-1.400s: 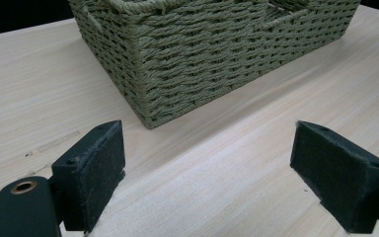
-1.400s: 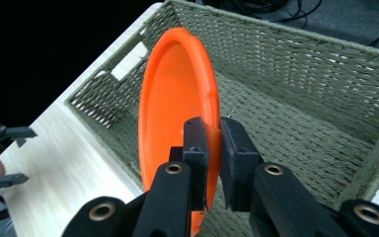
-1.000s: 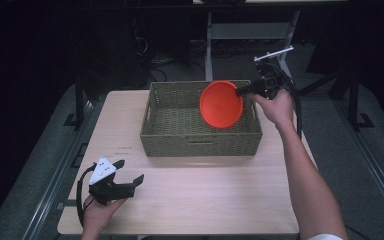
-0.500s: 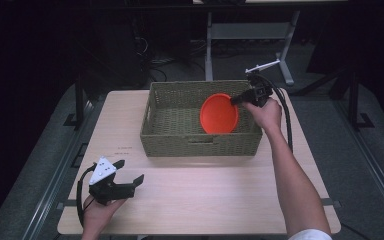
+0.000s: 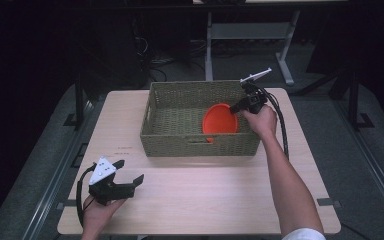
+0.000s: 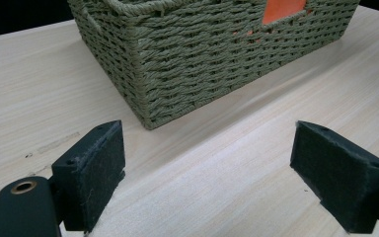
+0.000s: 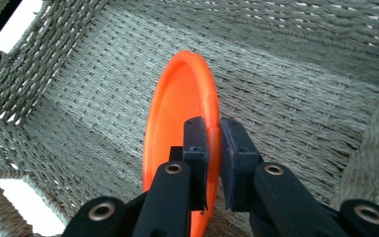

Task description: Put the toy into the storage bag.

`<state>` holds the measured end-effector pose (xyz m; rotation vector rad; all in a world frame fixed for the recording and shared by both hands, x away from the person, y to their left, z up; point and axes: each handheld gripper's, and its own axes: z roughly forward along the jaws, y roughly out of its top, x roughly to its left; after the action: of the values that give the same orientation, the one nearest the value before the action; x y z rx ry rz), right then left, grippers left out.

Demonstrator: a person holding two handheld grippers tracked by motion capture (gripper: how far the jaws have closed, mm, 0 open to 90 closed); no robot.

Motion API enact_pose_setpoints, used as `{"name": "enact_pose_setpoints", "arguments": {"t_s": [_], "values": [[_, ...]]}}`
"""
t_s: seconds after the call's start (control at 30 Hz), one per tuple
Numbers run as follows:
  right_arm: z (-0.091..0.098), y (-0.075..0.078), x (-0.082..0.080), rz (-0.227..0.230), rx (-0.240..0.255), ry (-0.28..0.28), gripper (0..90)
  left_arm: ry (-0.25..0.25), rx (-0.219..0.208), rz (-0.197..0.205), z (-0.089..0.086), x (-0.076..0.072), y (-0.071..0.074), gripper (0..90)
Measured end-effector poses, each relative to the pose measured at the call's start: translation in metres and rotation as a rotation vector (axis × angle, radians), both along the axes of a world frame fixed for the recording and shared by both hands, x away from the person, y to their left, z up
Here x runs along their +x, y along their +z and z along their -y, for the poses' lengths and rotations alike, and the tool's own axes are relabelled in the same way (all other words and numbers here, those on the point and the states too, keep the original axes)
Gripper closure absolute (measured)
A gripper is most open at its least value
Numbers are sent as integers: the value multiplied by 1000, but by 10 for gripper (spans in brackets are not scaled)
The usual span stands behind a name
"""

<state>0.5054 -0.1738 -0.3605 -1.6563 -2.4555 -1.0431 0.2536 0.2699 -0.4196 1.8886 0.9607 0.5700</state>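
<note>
1. Nearest you, your left gripper (image 5: 122, 182) sits low by the table's (image 5: 205, 200) front-left corner with its jaws wide apart and nothing between them. In the left gripper view the felt-like black pads (image 6: 96, 168) frame bare pale wood-grain tabletop.

2. Past those pads comes the near wall of the woven basket (image 6: 217, 54): thick olive-green cord, coarse and ribbed, rectangular with a handle slot cut into the wall. Orange shows through that slot and through gaps in the weave.

3. That orange is the plate (image 5: 220, 121), a smooth, round plastic one with a raised rim. It now stands on edge inside the basket's right half, against or just beside the near wall; I can't tell if it touches.

4. Here's the change: a second ago you held the plate above the basket's rim, and now it has dropped well inside. My read is you're nearly at set-down.

5. Your right gripper (image 7: 212, 143) is clamped on the plate's rim, one pad on each face, over the basket's right end.

6. Beneath the plate, the basket floor (image 7: 301, 79) is the same tight weave, so expect the slick rim to slide as you lay it flat.
</note>
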Motion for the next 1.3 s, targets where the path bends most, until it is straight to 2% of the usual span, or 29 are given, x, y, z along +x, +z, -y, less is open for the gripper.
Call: {"name": "enact_pose_setpoints", "arguments": {"t_s": [0.03,0.17,0.33,0.43,0.6,0.63,0.77,0.83,1.13,1.27,1.3], "values": [[0,0,0,-1,-6,0,819,-1,-1,1,0,0,0,130],[-3,-2,0,-2,-96,-10,817,-3,1,1,0,0,0,130],[-5,-3,1,-4,-134,-10,815,3,-2,0,0,0,0,130],[-6,-4,0,-15,-182,-2,814,1,0,1,0,0,0,130],[-6,-6,0,-15,-220,7,812,1,0,1,0,0,0,130],[-8,-6,0,-14,-247,13,811,1,2,0,0,0,0,130],[-9,-7,1,-12,-262,15,808,3,0,2,-1,0,0,130],[-11,-9,1,-7,-299,20,804,5,-4,0,-1,0,0,130],[-10,-11,2,-22,-319,22,791,7,-5,3,-1,0,0,130],[-10,-10,1,-4,-349,14,767,7,-3,3,-1,-1,1,130],[-10,-9,1,1,-340,12,765,7,-4,3,-1,0,1,130]]}}
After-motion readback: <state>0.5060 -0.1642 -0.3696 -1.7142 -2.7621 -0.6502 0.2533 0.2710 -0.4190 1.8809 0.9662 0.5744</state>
